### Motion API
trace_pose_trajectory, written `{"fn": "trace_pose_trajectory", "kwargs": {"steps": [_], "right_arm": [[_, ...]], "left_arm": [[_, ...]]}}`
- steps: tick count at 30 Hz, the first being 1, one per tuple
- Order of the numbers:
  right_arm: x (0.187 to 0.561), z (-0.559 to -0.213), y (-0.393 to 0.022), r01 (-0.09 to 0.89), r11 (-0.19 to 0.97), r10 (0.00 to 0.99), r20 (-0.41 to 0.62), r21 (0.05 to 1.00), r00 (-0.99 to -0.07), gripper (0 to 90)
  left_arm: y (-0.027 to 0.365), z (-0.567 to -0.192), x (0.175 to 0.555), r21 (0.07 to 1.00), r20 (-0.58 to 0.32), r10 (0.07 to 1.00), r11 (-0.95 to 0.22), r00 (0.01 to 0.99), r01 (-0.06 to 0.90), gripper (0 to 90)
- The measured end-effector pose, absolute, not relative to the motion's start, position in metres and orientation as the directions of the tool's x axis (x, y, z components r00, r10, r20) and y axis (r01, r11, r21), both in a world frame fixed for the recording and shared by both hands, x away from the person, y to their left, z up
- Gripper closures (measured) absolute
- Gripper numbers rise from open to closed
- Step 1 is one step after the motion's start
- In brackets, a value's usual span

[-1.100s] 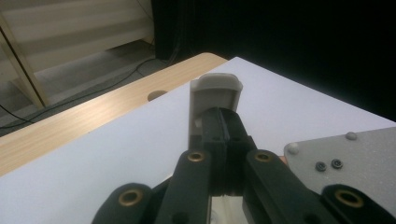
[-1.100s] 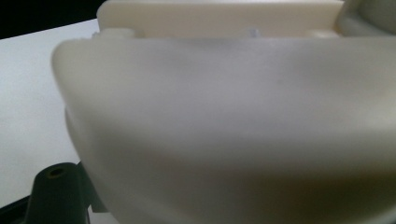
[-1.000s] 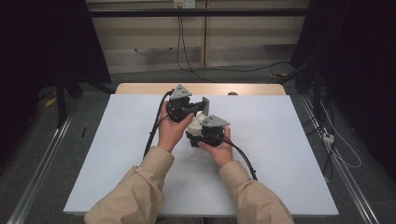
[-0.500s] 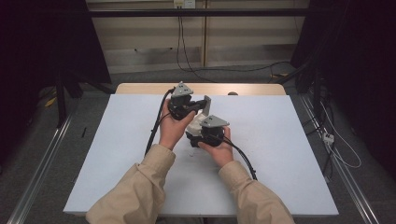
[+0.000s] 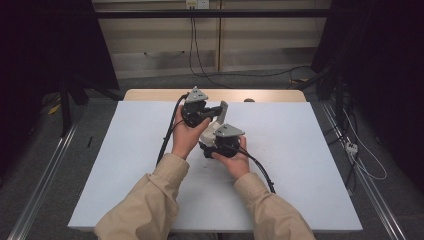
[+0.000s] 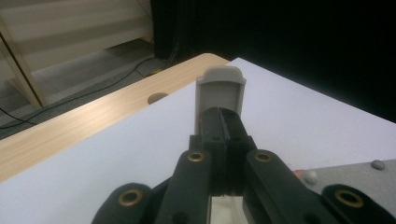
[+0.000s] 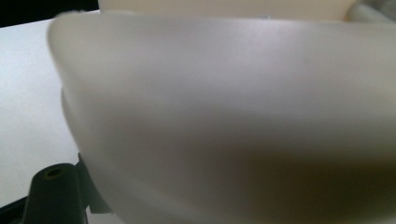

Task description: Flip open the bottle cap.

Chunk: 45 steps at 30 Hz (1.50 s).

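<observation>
At the middle of the table both hands hold a pale white container (image 5: 209,134) with an upright grey lid flap (image 5: 223,108). My left gripper (image 5: 216,111) points right at the flap. In the left gripper view its jaws (image 6: 223,122) are pressed together on the flap's lower end, and the flap (image 6: 220,88) rises beyond them. My right gripper (image 5: 210,145) sits under its grey plate, closer to the person, against the container's body. In the right gripper view the rounded white body (image 7: 224,116) lies very close, touching one black jaw at the lower left; the other jaw is hidden.
A white sheet (image 5: 300,165) covers the table, with a strip of bare wood (image 5: 270,95) along the far edge and a round hole (image 6: 157,98) in it. Cables trail from both grippers toward the person. Dark stands and floor cables lie beyond the table.
</observation>
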State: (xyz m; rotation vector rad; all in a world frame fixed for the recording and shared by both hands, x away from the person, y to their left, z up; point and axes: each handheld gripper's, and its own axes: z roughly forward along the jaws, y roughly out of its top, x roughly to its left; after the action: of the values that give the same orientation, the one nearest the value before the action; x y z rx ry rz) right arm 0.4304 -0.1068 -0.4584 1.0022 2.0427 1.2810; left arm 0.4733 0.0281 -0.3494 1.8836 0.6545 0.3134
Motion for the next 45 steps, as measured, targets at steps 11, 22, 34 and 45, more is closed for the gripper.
{"fn": "trace_pose_trajectory", "kwargs": {"steps": [11,22,34,45], "right_arm": [[0.431,-0.459,-0.107,0.312,0.281,0.807,-0.047,0.907,-0.589,17.6],[0.431,-0.459,-0.107,0.313,0.279,0.803,-0.041,0.908,-0.595,17.8],[0.431,-0.459,-0.108,0.312,0.281,0.802,-0.044,0.908,-0.596,17.8],[0.431,-0.459,-0.108,0.313,0.28,0.801,-0.041,0.907,-0.597,17.9]], "left_arm": [[0.026,-0.354,0.476,0.912,-0.103,0.569,-0.273,0.816,0.305,90.0],[0.026,-0.356,0.48,0.913,-0.1,0.571,-0.274,0.815,0.303,90.0],[0.023,-0.357,0.482,0.91,-0.1,0.568,-0.279,0.817,0.306,90.0],[0.021,-0.36,0.484,0.907,-0.097,0.567,-0.288,0.818,0.307,90.0]]}}
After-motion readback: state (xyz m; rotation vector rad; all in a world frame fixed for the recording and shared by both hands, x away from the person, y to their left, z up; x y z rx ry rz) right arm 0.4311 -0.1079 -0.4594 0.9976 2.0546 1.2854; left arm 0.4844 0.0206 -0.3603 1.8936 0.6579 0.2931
